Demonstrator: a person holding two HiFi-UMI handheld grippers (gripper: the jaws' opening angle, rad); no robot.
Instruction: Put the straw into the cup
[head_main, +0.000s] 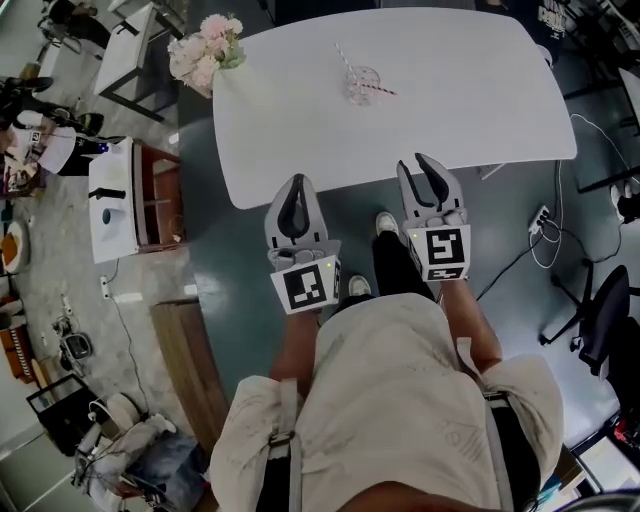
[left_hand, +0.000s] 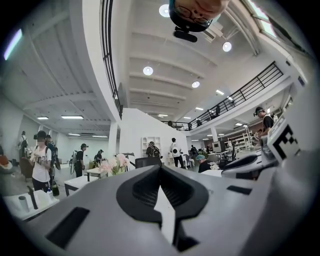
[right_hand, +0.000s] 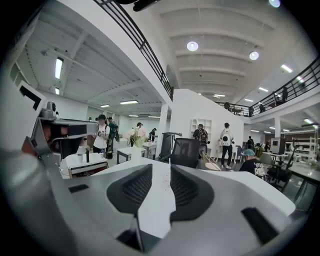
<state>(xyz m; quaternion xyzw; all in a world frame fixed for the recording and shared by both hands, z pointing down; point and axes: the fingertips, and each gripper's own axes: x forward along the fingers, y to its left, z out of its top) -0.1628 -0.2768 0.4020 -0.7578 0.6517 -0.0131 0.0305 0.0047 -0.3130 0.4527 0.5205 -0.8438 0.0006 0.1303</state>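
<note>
White worktop (head_main: 450, 90) fills the upper middle of the head view, and I hold both grippers low in front of me, short of its near edge, over the dark floor, both aimed up the frame at it. My left gripper (head_main: 297, 185) sits left of centre with its jaws closed tip to tip on nothing (left_hand: 160, 169). My right gripper (head_main: 418, 165) is just beside it to the right and slightly higher in the frame, its jaws parted by a narrow gap, empty (right_hand: 161, 175).

The clear cup (head_main: 362, 88) stands on the worktop near the top centre, well apart from both grippers. A thin red-and-white striped straw (head_main: 345, 58) slants from the cup towards the upper left. Another thin reddish line at the cup's lower right runs rightward; I cannot tell what it is.

Pink flowers (head_main: 205, 50) sit at the worktop's upper-left corner.
</note>
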